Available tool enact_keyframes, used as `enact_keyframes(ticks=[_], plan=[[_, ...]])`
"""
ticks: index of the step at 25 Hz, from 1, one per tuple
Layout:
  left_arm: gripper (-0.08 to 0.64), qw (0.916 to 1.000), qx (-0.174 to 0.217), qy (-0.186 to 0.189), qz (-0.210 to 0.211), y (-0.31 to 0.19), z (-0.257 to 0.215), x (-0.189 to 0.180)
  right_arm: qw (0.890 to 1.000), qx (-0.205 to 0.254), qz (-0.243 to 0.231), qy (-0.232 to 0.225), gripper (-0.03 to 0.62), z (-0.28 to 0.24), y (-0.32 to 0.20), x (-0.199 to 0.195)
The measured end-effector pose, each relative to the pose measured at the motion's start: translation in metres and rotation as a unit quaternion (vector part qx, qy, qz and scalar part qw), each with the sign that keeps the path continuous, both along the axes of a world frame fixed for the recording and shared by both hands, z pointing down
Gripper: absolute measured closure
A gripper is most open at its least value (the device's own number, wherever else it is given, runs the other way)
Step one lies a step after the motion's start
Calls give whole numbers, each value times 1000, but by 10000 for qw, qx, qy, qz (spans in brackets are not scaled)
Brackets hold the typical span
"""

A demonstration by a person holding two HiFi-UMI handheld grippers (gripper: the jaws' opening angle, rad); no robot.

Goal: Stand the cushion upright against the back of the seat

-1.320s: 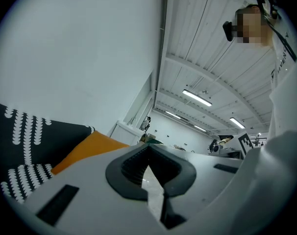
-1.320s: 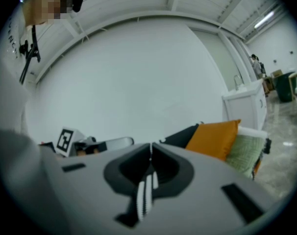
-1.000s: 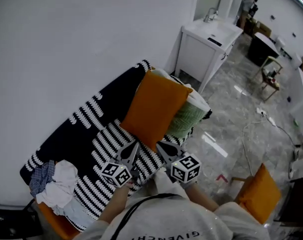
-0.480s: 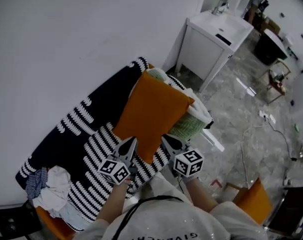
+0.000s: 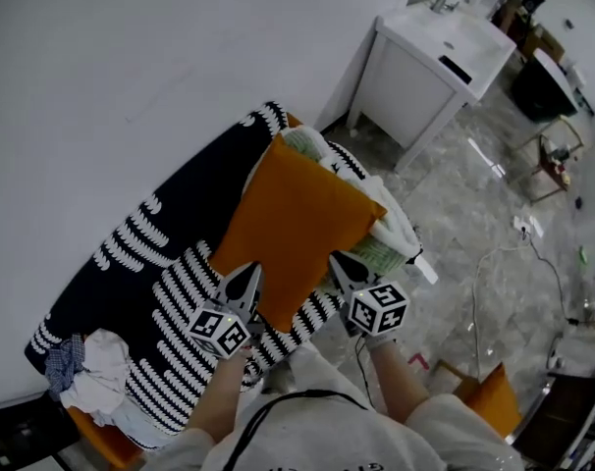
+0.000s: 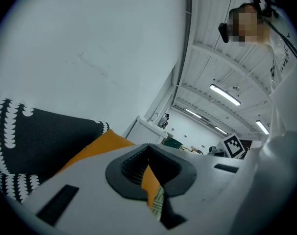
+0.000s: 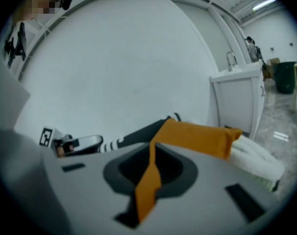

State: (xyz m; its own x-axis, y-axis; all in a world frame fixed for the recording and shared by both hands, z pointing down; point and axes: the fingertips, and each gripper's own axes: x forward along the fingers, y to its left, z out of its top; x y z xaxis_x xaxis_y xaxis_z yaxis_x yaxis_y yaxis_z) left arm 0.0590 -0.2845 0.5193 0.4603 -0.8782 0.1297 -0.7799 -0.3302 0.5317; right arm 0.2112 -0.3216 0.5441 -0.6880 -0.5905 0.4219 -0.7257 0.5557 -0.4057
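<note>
An orange cushion (image 5: pixel 293 226) lies tilted on the sofa (image 5: pixel 145 263), which is draped in a black-and-white throw; its far end rests over a green cushion (image 5: pixel 381 253). My left gripper (image 5: pixel 247 271) is shut on the cushion's near left edge, and orange fabric (image 6: pixel 149 179) shows pinched in its jaws. At the near right edge my right gripper (image 5: pixel 338 261) is also shut on it, with a strip of orange cloth (image 7: pixel 147 180) running through its jaws. The sofa back (image 5: pixel 155 199) rises dark to the cushion's left.
White bedding (image 5: pixel 396 226) lies at the sofa's far end beside the green cushion. A pile of clothes (image 5: pixel 91 376) sits at the near end. A white sink cabinet (image 5: pixel 440 57) stands beyond the sofa. On the marble floor to the right is an orange seat (image 5: pixel 489 400).
Both grippers have moved forward and lower over the sofa with the cushion in them. The cushion now covers more of the green cushion and sits closer to the sofa back.
</note>
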Motion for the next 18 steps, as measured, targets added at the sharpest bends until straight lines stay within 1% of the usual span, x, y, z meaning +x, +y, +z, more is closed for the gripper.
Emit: enact_keyframes(ticks=[3, 5, 8, 11, 14, 16, 18], plan=[[535, 10000, -49, -21, -39, -18, 8, -1, 9995, 85, 91, 280, 569, 8, -29, 7], [535, 10000, -58, -12, -46, -29, 11, 0, 9982, 80, 419, 424, 550, 16, -49, 23], [535, 9999, -98, 17, -15, -38, 18, 4, 9911, -60, 1154, 662, 437, 35, -70, 62], [535, 9999, -160, 42, 7, -45, 25, 6, 9794, -251, 1809, 858, 371, 58, -84, 99], [535, 9997, -218, 40, 39, -50, 32, 9, 9707, -488, 2278, 588, 343, 77, -99, 122], [535, 9996, -257, 39, 68, -51, 37, 12, 9654, -630, 2513, 290, 327, 88, -110, 133], [535, 9996, -281, 41, 70, -52, 39, 13, 9613, -774, 2642, -68, 314, 95, -122, 137]])
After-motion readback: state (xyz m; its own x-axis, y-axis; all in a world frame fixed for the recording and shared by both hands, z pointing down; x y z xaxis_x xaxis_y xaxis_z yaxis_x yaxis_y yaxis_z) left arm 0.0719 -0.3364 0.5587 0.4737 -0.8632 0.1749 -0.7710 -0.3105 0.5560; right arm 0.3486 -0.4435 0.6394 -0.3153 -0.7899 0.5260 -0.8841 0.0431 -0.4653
